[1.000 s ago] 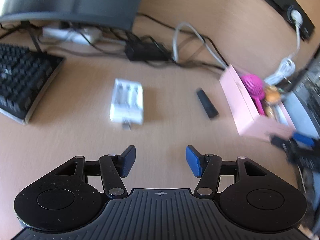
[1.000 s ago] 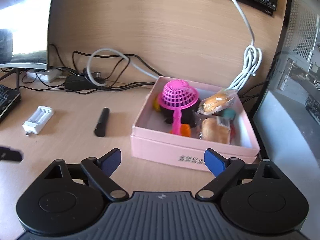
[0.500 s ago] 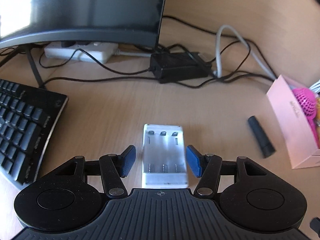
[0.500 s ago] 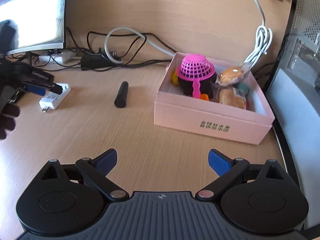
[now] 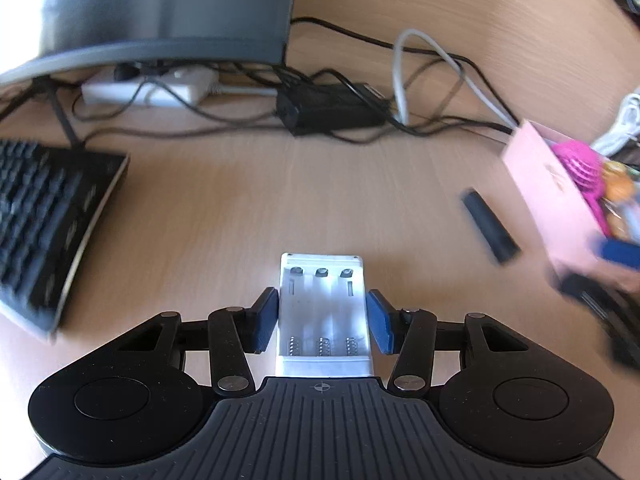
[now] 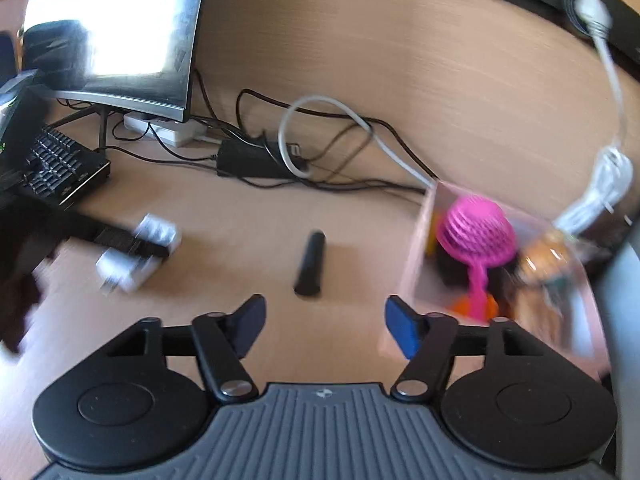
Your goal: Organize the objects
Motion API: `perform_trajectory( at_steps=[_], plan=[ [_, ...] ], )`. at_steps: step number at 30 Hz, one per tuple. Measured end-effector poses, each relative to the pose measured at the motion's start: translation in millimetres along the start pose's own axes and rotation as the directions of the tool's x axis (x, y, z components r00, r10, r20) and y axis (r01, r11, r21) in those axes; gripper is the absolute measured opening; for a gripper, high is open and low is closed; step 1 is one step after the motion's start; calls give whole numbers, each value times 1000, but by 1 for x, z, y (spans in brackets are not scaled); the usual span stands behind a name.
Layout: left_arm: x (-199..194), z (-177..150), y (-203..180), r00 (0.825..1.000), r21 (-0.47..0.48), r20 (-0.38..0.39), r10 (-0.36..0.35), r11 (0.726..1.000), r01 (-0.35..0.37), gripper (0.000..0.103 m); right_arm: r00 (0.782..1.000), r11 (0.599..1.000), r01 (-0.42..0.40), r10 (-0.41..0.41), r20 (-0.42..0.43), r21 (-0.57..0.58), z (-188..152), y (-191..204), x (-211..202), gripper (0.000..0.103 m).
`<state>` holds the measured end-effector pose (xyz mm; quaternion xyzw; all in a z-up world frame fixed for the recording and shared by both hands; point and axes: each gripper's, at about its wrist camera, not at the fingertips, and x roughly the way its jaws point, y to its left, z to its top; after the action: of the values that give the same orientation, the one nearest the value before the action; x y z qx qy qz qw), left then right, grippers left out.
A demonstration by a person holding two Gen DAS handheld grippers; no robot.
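A white battery charger [image 5: 320, 292] with three empty slots lies flat on the wooden desk [image 5: 320, 200]. My left gripper [image 5: 323, 318] straddles it. Its jaws are closing, and the blue pads [image 5: 266, 318] meet the charger's long sides. In the right wrist view the charger [image 6: 136, 256] is a blur with a dark finger across it. My right gripper [image 6: 324, 328] hovers over bare desk with nothing between its closing jaws. A black cylinder [image 6: 311, 264] lies just ahead of it. To the right sits the pink box [image 6: 412, 264], which holds a pink strainer [image 6: 476, 236] and wrapped snacks.
A keyboard [image 5: 44, 216] lies at the left and a monitor [image 5: 160, 12] stands behind it. A white power strip [image 5: 148, 88], a black adapter [image 5: 332, 112] and tangled cables run along the back wall. A computer case [image 6: 624, 320] stands right of the box.
My left gripper moved forward over the charger and narrowed onto its sides. My right gripper swung left from the pink box toward the black cylinder, and its jaws narrowed.
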<state>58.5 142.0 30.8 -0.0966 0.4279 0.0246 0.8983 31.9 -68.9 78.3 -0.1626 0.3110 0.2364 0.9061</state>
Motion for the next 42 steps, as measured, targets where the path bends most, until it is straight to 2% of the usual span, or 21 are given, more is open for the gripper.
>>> perform_trajectory(
  at_steps=[2,7,10,12,13,16,21,26,32,37,42],
  plan=[
    [-13,-15,-1,1000,-12,-11,-23,1000,23,53,999,1000,-14,14,-33,12,12,3,25,50],
    [-40,-47,2,999,-24,-9,-31,999,31,53,994,999,33,-36,-100,-31,21,17,78,44],
    [-50,-58,7,999,-52,-15,-31,998,30,53,992,999,52,-52,-116,-4,25,13,96,41],
    [-53,-61,8,999,-55,-22,-39,998,38,53,990,999,31,-26,-137,36,30,8,98,23],
    [-53,-61,8,999,-55,-25,-42,998,40,53,989,998,15,-6,-149,59,30,5,95,20],
    [-54,-63,4,998,-63,-31,-56,997,54,53,988,998,-11,21,-153,66,24,0,80,20],
    [-52,-68,-15,994,-79,-41,-97,992,94,53,985,996,-66,74,-157,58,-4,-13,31,20],
    [-47,-73,-50,996,-34,-48,-75,997,73,53,983,995,-98,94,-161,-17,-41,-27,-23,20],
    [-46,-83,-80,997,65,-55,-50,996,54,53,979,995,-48,30,-201,-86,-79,-32,-49,20],
    [-45,-87,-91,996,98,-58,-74,992,80,53,978,994,-19,-4,-209,-106,-90,-33,-55,20],
    [-46,-90,-92,995,94,-52,-81,992,86,53,978,991,12,-40,-207,-131,-95,-38,-56,34]
  ],
)
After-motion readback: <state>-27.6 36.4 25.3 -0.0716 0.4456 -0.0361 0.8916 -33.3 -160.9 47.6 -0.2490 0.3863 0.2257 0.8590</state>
